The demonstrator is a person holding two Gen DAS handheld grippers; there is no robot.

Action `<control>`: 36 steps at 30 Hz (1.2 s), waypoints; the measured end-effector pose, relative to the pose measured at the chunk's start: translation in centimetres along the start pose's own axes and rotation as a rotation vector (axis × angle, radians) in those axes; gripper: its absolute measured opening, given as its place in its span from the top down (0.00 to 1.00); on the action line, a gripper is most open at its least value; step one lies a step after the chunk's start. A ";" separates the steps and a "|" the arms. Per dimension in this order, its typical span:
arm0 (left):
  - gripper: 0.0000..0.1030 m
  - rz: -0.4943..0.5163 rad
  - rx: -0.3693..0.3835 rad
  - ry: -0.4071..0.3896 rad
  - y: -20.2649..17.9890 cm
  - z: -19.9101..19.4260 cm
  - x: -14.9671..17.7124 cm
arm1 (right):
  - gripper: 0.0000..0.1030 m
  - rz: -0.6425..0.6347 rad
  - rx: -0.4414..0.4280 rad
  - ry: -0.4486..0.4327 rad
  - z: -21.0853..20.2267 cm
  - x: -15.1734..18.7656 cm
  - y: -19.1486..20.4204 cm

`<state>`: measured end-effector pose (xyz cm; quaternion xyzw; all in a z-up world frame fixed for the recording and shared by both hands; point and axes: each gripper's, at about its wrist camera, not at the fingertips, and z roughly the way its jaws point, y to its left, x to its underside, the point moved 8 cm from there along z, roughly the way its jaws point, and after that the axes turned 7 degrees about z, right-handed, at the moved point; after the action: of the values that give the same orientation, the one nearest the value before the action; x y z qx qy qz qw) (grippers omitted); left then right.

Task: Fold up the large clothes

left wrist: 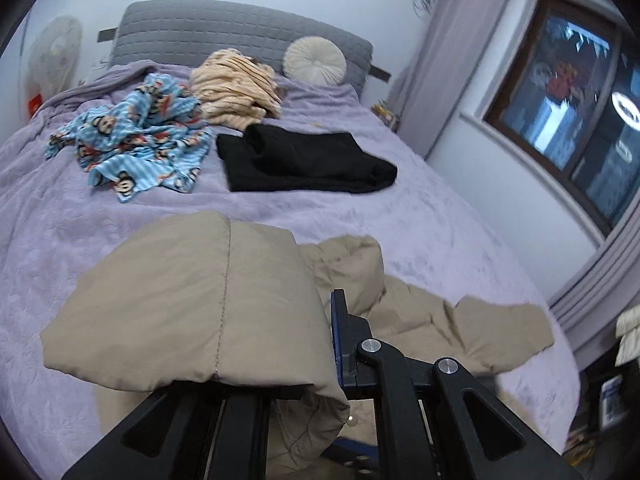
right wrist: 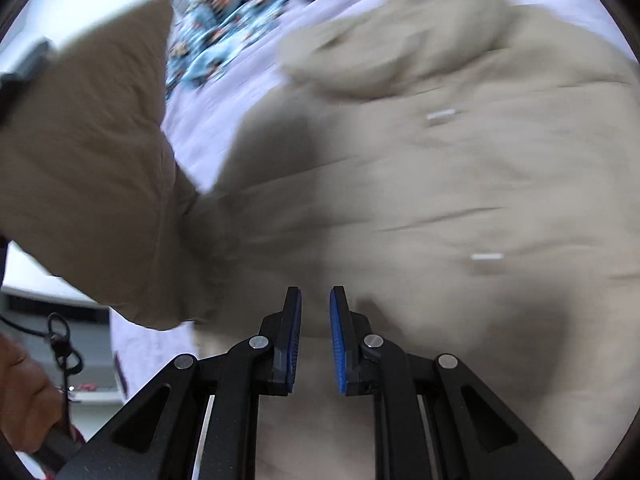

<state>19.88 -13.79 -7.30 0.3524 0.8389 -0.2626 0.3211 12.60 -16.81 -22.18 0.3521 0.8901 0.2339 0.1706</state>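
A beige padded jacket (left wrist: pixel 424 320) lies spread on the lilac bed cover (left wrist: pixel 120 216). One sleeve (left wrist: pixel 192 300) is lifted off the bed and drapes over my left gripper (left wrist: pixel 320 300), which is shut on it; only the right finger (left wrist: pixel 340 320) shows, the other is under the cloth. In the right wrist view my right gripper (right wrist: pixel 316 292) hovers close over the jacket body (right wrist: pixel 440 180). Its blue pads (right wrist: pixel 294 340) stand a narrow gap apart, with no fold of cloth between them. The raised sleeve (right wrist: pixel 92 160) hangs at the left of that blurred view.
Farther up the bed lie a folded black garment (left wrist: pixel 304 160), a blue cartoon-print cloth (left wrist: pixel 136 140), a striped cream garment (left wrist: pixel 236 88) and a round cushion (left wrist: pixel 316 60) against the grey headboard (left wrist: pixel 224 28). A window (left wrist: pixel 572 92) and curtain lie right. A person's hand (right wrist: pixel 20 392) shows at lower left.
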 end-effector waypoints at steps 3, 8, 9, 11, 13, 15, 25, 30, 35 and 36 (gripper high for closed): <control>0.90 0.123 -0.065 0.152 -4.4 6.4 4.8 | 0.84 0.046 0.077 -0.036 -3.6 -0.8 -6.0; 0.90 0.259 -0.186 0.323 -6.6 12.0 12.1 | 0.84 0.087 0.135 -0.039 -6.1 0.1 -12.6; 0.90 0.273 -0.209 0.335 -6.6 12.1 12.9 | 0.84 0.095 0.134 -0.036 -6.3 0.2 -13.4; 0.89 0.281 -0.219 0.335 -6.9 11.2 13.4 | 0.84 0.092 0.126 -0.028 -5.9 0.0 -13.9; 0.67 0.276 -0.198 0.341 -7.1 10.1 13.3 | 0.84 0.073 0.127 -0.025 -5.3 -0.3 -13.6; 0.11 0.253 -0.211 0.295 -6.6 7.8 12.6 | 0.83 0.041 0.139 -0.035 -5.3 -0.8 -13.3; 0.00 0.029 -0.591 0.271 7.1 -4.6 15.7 | 0.19 -0.322 0.185 -0.123 -7.0 -0.7 -4.8; 0.00 -0.058 -0.713 0.426 13.7 -5.4 21.4 | 0.19 -0.601 0.304 -0.131 -3.0 0.8 1.3; 0.00 -0.162 -0.801 0.383 17.2 -3.9 21.3 | 0.19 -0.727 0.412 -0.133 1.8 0.8 4.4; 0.00 -0.196 -0.808 0.379 17.9 -3.6 21.2 | 0.19 -0.736 0.433 -0.129 2.4 0.4 4.7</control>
<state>20.68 8.57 -24.14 0.1597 0.9474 0.1255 0.2473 16.06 -12.81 -21.73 0.0529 0.9723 -0.0574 0.2202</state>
